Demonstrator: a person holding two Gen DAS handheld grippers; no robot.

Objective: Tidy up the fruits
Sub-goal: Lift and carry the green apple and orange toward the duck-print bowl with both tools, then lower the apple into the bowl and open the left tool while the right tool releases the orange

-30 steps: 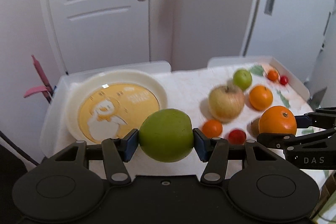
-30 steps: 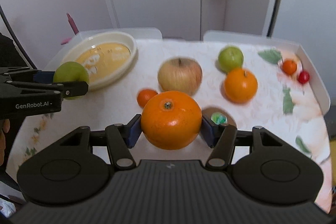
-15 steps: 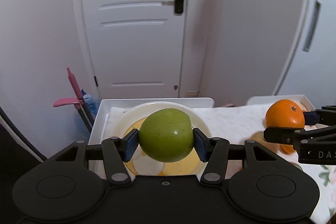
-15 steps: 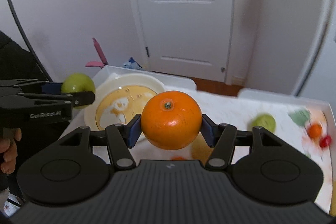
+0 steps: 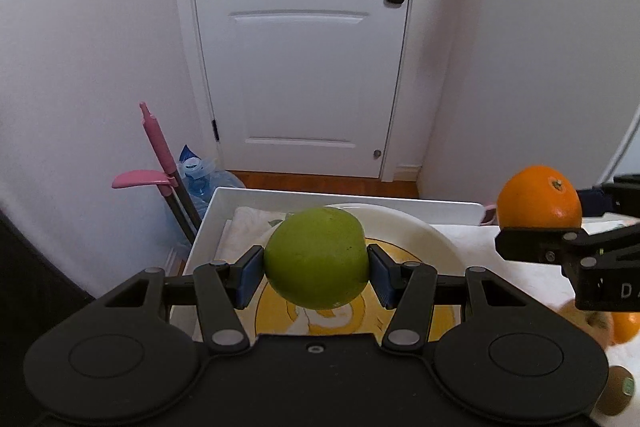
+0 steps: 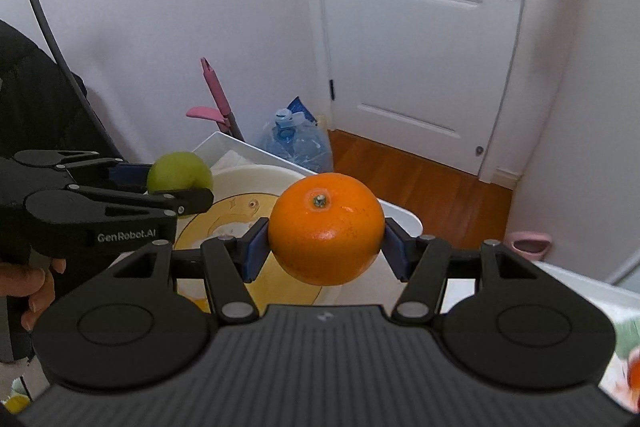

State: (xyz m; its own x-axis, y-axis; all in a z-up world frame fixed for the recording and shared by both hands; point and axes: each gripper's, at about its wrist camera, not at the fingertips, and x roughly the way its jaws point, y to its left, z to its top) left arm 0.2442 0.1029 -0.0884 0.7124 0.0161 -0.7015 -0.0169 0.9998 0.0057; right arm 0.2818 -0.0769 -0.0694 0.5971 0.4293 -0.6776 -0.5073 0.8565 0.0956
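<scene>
My left gripper (image 5: 316,273) is shut on a green apple (image 5: 316,257) and holds it in the air over the white plate (image 5: 436,239) with a yellow picture. My right gripper (image 6: 325,253) is shut on an orange (image 6: 325,229) and holds it above the plate's right side (image 6: 240,173). The orange also shows at the right of the left wrist view (image 5: 538,197), and the apple at the left of the right wrist view (image 6: 178,175). Each gripper's blue pads press its fruit from both sides.
The plate sits at the left end of a white tray (image 5: 224,199). More fruit lies at the lower right of the left wrist view: an orange (image 5: 626,327) and a kiwi (image 5: 618,389). A pink mop handle (image 5: 156,143) and a water jug (image 5: 200,175) stand beyond the tray.
Both grippers have risen and swung left with their fruit, from over the loose fruit to over the plate. The views now tilt up towards the door.
</scene>
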